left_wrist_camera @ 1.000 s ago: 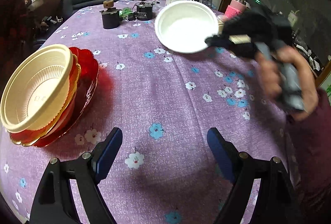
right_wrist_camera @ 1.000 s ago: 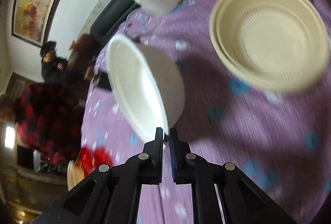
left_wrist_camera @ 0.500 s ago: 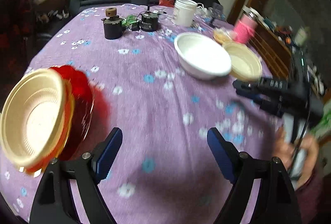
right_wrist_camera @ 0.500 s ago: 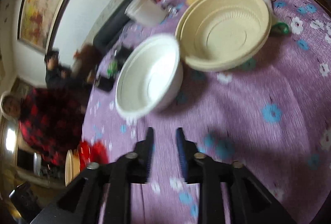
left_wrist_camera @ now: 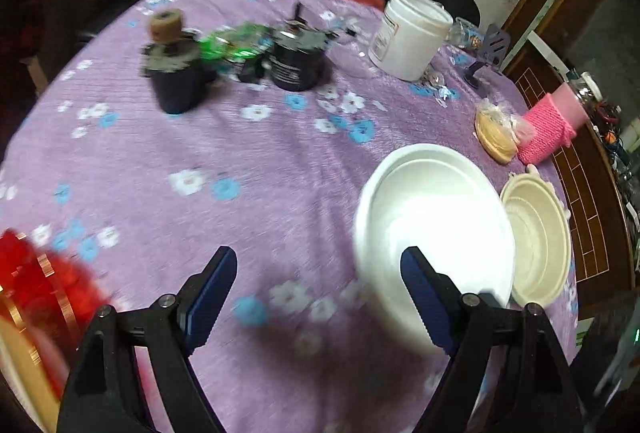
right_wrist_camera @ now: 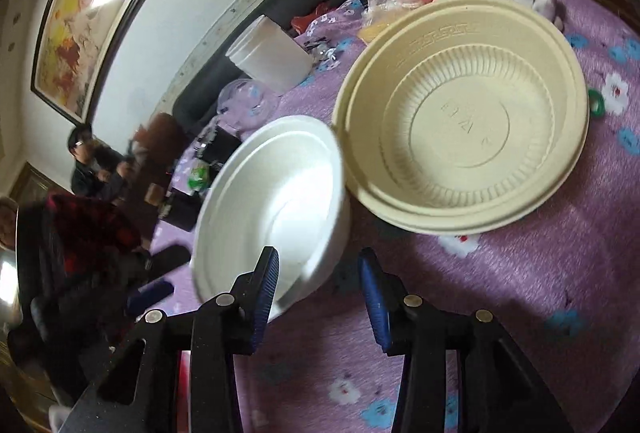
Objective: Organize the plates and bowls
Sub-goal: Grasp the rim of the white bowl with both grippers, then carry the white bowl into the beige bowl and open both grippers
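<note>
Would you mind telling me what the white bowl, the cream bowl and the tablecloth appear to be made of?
White bowl: probably foam or pulp; matte, thick soft rim, no gloss.
Cream bowl: likely thin moulded plastic; slight sheen, ribbed wall, embossed marks on base and rim.
Tablecloth: fabric, seemingly plush or velvety; fuzzy purple surface with printed flowers.

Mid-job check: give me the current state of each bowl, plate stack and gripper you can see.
White foam bowl: upright on the cloth, released, empty.
Cream ribbed plastic bowl: upright, empty, beside the white bowl.
Red plate stack: at the table's edge, blurred.
Right gripper: jaws opening, nothing gripped.
Left gripper: open, empty.
</note>
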A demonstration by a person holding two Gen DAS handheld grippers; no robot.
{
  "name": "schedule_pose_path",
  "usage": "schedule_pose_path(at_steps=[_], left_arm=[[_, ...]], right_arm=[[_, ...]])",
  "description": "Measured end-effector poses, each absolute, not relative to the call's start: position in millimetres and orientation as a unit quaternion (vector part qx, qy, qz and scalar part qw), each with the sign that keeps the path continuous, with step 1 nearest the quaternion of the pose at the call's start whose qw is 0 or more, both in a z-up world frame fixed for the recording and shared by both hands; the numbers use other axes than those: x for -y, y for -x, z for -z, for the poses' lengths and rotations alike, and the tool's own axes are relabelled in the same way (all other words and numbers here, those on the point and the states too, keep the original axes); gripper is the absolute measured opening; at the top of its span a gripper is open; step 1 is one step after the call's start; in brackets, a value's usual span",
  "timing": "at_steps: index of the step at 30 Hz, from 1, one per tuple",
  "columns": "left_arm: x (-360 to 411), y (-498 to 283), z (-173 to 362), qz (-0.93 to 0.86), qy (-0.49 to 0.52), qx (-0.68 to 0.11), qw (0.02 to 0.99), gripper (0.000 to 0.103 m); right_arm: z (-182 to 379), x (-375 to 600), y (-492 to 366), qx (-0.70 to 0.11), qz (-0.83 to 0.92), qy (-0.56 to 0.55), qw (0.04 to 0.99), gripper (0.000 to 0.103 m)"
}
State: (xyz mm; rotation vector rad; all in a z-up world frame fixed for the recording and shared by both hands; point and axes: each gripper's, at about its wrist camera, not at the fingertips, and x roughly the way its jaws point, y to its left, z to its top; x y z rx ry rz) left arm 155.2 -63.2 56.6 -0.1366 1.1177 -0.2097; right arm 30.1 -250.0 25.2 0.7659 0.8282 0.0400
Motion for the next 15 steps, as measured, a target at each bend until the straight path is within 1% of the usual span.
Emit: schedule_pose_path(at_steps=[4, 6, 7, 8, 9, 10, 12, 15], left_arm=[[85, -171, -44, 0.113, 0.055, -0.550, 0.826, 0.083], [94, -174, -39, 0.117, 0.041, -0.553, 0.824, 0.083], [97, -175, -37, 0.121, 0.037, -0.556, 0.822, 0.081], [99, -175, -35, 0.126, 0.035, -0.557, 0.820, 0.065], [102, -174, -32, 0.138, 0.035, -0.562, 0.815, 0.032], [104, -174, -29, 0.152, 0.036, -0.574, 0.804, 0.017], [102, -171, -27, 0.143, 0.030, -0.577, 0.803, 0.012], [96, -160, -35, 0.140, 0.025, -0.566, 0.812, 0.012]], right_arm=[[-16, 253, -33, -0.397, -0.024, -0.374, 0.838, 0.044], [-16, 254, -33, -0.392, -0.024, -0.369, 0.842, 0.041], [-16, 254, -33, -0.390, -0.024, -0.367, 0.844, 0.036], [-16, 253, -33, -0.390, -0.026, -0.363, 0.846, 0.032], [-16, 252, -34, -0.390, -0.030, -0.361, 0.847, 0.028], [-15, 251, -33, -0.391, -0.033, -0.360, 0.847, 0.024], [-16, 249, -33, -0.391, -0.024, -0.348, 0.852, 0.021], [-17, 245, -33, -0.392, -0.035, -0.350, 0.850, 0.017]])
